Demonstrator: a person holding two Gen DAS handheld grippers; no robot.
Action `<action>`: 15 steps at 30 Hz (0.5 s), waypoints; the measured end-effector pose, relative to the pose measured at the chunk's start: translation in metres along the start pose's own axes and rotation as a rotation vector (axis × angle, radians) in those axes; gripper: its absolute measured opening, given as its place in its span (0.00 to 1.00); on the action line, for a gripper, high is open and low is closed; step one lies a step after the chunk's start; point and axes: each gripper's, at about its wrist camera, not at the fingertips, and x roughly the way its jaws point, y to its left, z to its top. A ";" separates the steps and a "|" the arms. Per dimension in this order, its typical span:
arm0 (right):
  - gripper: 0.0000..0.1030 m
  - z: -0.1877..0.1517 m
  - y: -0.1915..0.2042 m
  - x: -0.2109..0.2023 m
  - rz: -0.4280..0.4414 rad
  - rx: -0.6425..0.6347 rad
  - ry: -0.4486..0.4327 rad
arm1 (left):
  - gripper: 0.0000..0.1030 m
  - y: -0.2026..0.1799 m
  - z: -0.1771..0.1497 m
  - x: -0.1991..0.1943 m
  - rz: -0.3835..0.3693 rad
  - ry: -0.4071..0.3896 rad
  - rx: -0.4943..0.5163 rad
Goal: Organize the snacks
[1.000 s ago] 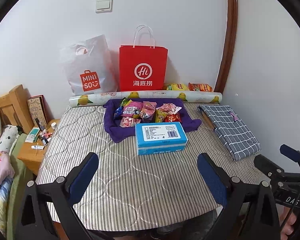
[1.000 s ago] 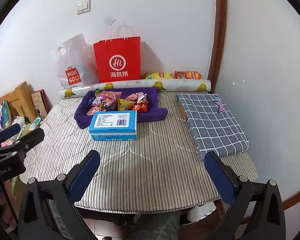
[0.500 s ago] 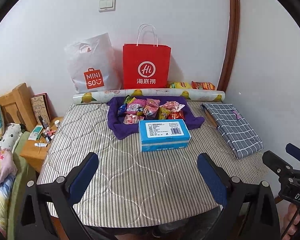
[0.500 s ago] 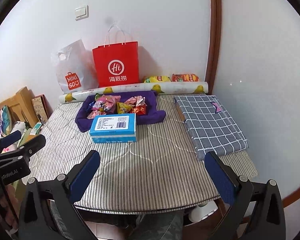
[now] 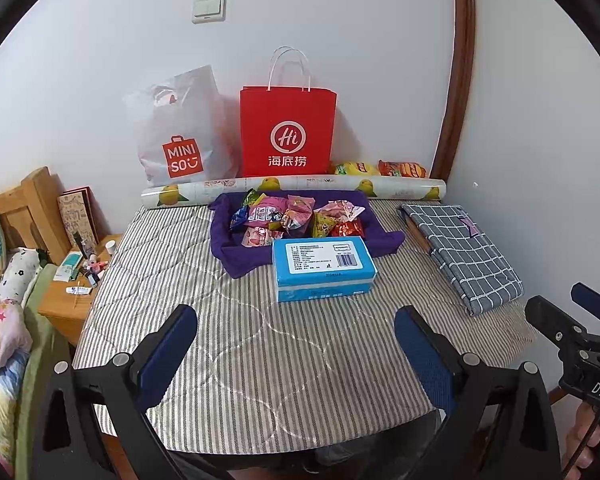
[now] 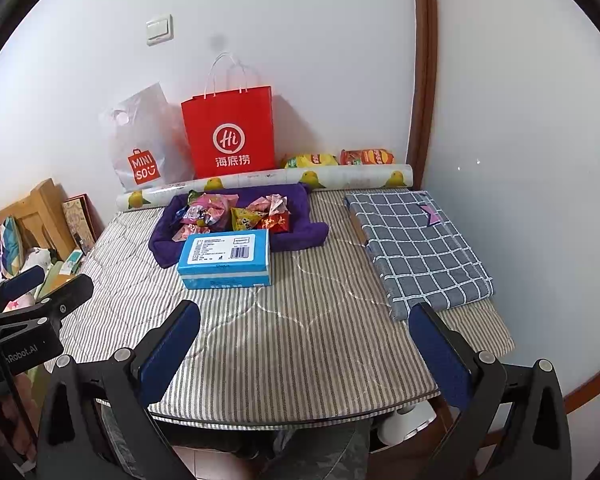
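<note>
While I hold both over the near edge of the striped surface (image 5: 260,340), my left tool (image 5: 296,344) and right tool (image 6: 304,344) gape wide, gripping nothing; the snacks (image 5: 296,218) sit heaped on a purple cloth (image 5: 236,256) at frame centre, just behind a blue box (image 5: 322,268).

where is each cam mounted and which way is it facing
Left wrist: on the left gripper, looking forward over the table toward the blue box and snacks; its own two fingers show, plus the right gripper at the right edge.
Right wrist: on the right gripper, facing the same way from further right; its fingers show, plus the left gripper at the left edge.
Shared: table, blue box, snacks, red bag.
</note>
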 end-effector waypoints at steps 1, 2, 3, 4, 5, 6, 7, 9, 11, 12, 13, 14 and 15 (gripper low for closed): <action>1.00 0.000 0.000 0.000 0.001 0.002 0.000 | 0.97 0.000 0.000 0.000 0.000 0.000 0.000; 1.00 0.001 0.000 0.000 0.002 0.002 -0.001 | 0.97 0.000 0.000 0.000 0.000 0.000 -0.001; 1.00 0.001 0.000 0.000 0.002 0.001 -0.002 | 0.97 0.000 0.000 0.000 -0.001 0.000 -0.001; 1.00 0.001 0.000 -0.001 0.001 0.000 -0.003 | 0.97 0.000 0.000 0.000 -0.001 0.001 0.000; 1.00 0.001 0.000 -0.001 0.001 -0.001 -0.003 | 0.97 0.000 0.000 0.000 0.000 0.001 0.001; 1.00 0.001 0.000 -0.001 0.002 -0.002 -0.004 | 0.97 0.000 0.000 0.000 0.001 0.000 0.001; 1.00 0.001 0.000 -0.001 0.002 -0.002 -0.004 | 0.97 0.000 0.000 0.000 0.001 0.001 0.001; 0.99 0.002 0.001 -0.001 0.002 -0.001 -0.004 | 0.97 0.000 -0.001 0.000 0.000 0.002 -0.001; 0.99 0.002 0.001 -0.001 0.002 -0.001 -0.004 | 0.97 0.000 -0.001 0.000 -0.001 0.001 0.001; 0.99 0.002 0.001 -0.001 0.002 -0.001 -0.004 | 0.97 0.000 -0.001 -0.001 0.000 0.001 0.002; 1.00 0.002 0.001 -0.001 0.002 0.000 -0.004 | 0.97 0.000 -0.001 0.000 -0.002 0.001 0.000; 1.00 0.002 0.001 -0.001 0.003 -0.001 -0.004 | 0.97 0.000 -0.001 0.000 -0.003 0.001 0.000; 1.00 0.002 0.001 -0.001 0.002 -0.001 -0.003 | 0.97 -0.001 -0.001 0.000 -0.003 0.002 0.001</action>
